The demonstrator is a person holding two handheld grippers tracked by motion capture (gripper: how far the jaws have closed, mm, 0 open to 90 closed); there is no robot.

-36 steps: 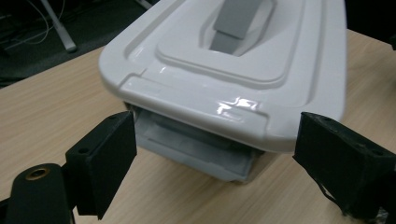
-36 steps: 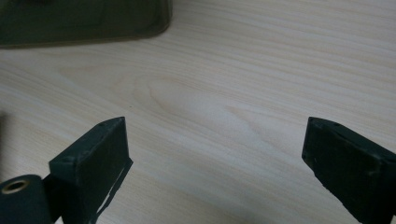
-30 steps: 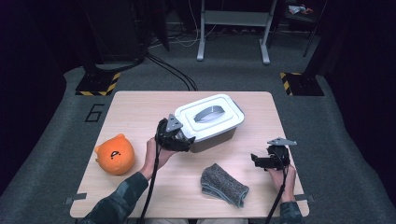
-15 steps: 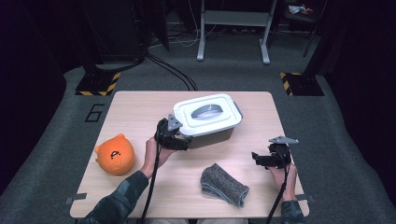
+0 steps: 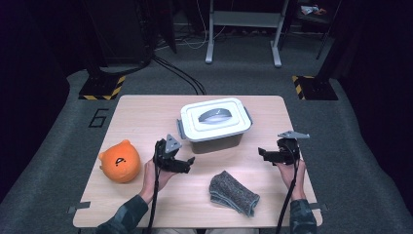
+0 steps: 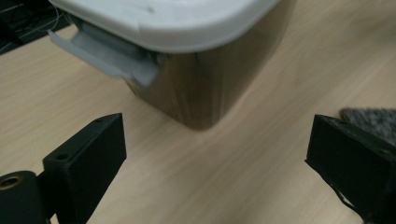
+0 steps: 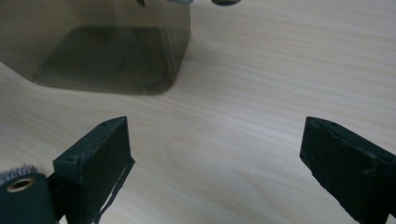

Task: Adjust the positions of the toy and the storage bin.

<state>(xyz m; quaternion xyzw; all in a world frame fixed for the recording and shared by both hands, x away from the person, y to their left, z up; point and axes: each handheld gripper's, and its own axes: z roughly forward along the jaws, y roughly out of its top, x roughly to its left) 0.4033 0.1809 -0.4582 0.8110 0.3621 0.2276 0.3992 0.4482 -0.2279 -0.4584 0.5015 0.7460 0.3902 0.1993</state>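
Your left tool (image 5: 187, 164) sits just off the box's (image 5: 214, 139) near left corner, jaws just widened and empty. Your right tool (image 5: 263, 155) hovers wide open and empty, right of the box. The box sits closed, mid-desk (image 5: 146, 117).

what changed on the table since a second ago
The left gripper drew back from the lidded white-topped plastic box toward the near edge, its empty jaws opening wider. The right gripper barely shifted. Box, orange plush toy and grey knitted cloth stayed put.
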